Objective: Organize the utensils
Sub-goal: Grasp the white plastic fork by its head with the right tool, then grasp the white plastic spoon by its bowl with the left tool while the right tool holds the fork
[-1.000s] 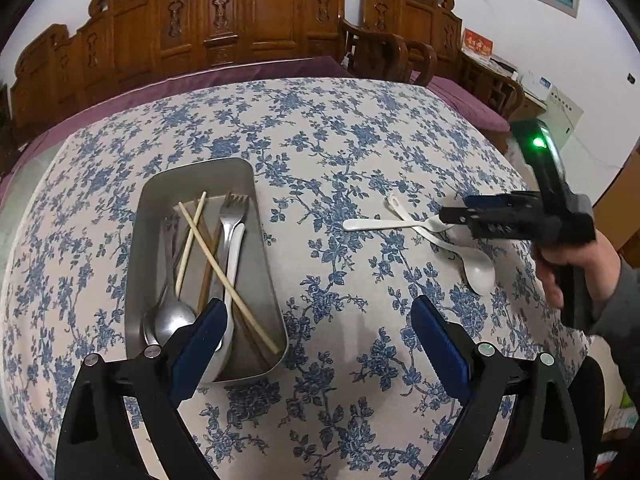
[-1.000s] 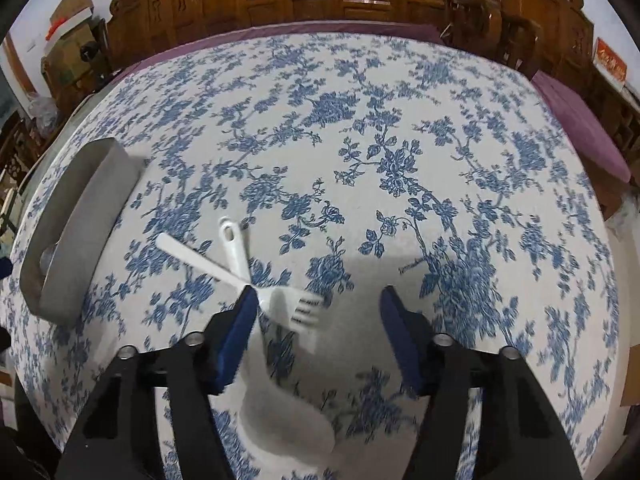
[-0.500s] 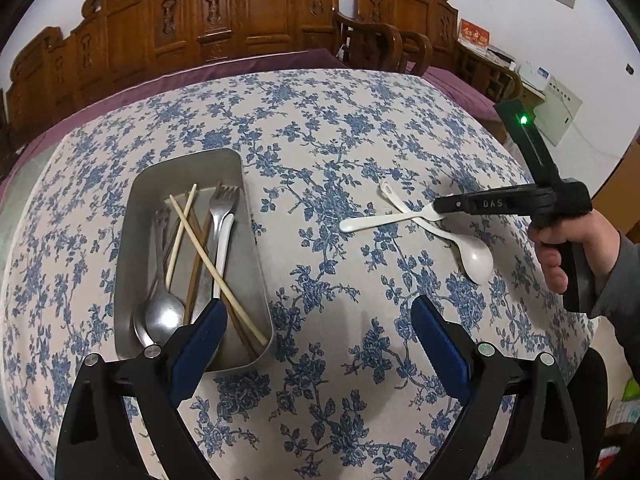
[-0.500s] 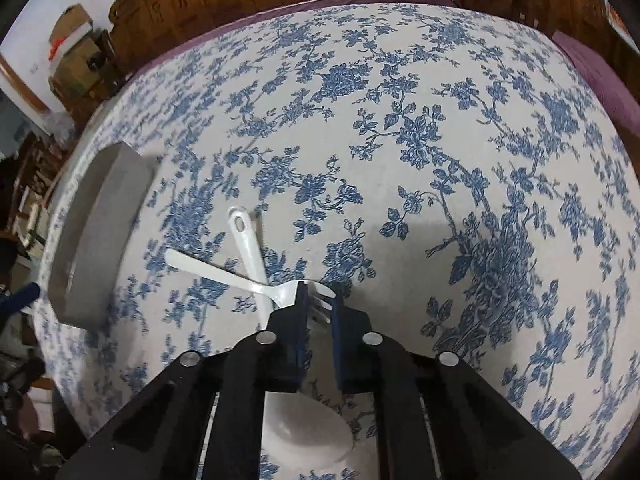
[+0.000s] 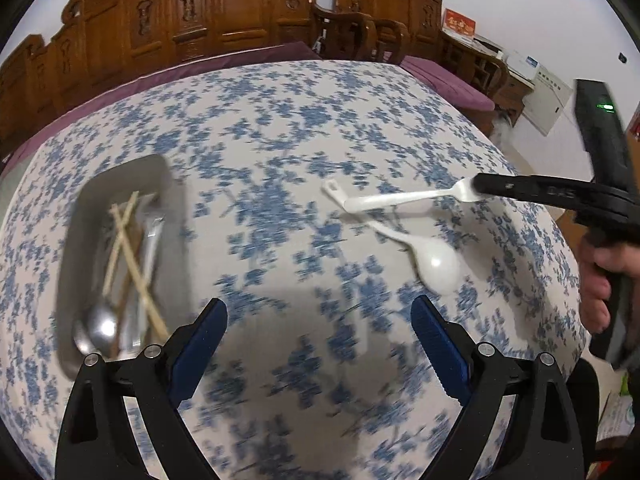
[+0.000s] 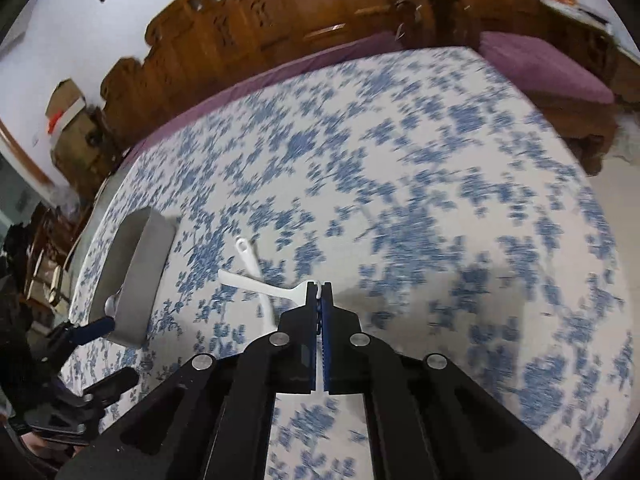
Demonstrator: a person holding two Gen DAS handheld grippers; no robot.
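Right gripper [image 6: 319, 292]: jaws closed on the tined end of the white plastic fork [image 5: 404, 199], handle cantilevered, apparently lifted off the blue-floral tablecloth [image 5: 280, 128]. Left gripper [image 5: 320, 344]: jaws wide apart, empty, above the cloth. White plastic spoon [image 5: 434, 262] lies under the fork; rectangular metal tray [image 5: 168, 200] well left, holding chopsticks and cutlery. Risk: thin end grip, so the fork may pivot or slip. Motion blur obscures tray contents.

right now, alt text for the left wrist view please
The right hand-held gripper holds a white plastic fork by its tines above a white spoon on the floral tablecloth. The left hand-held gripper is open near a metal tray of utensils.
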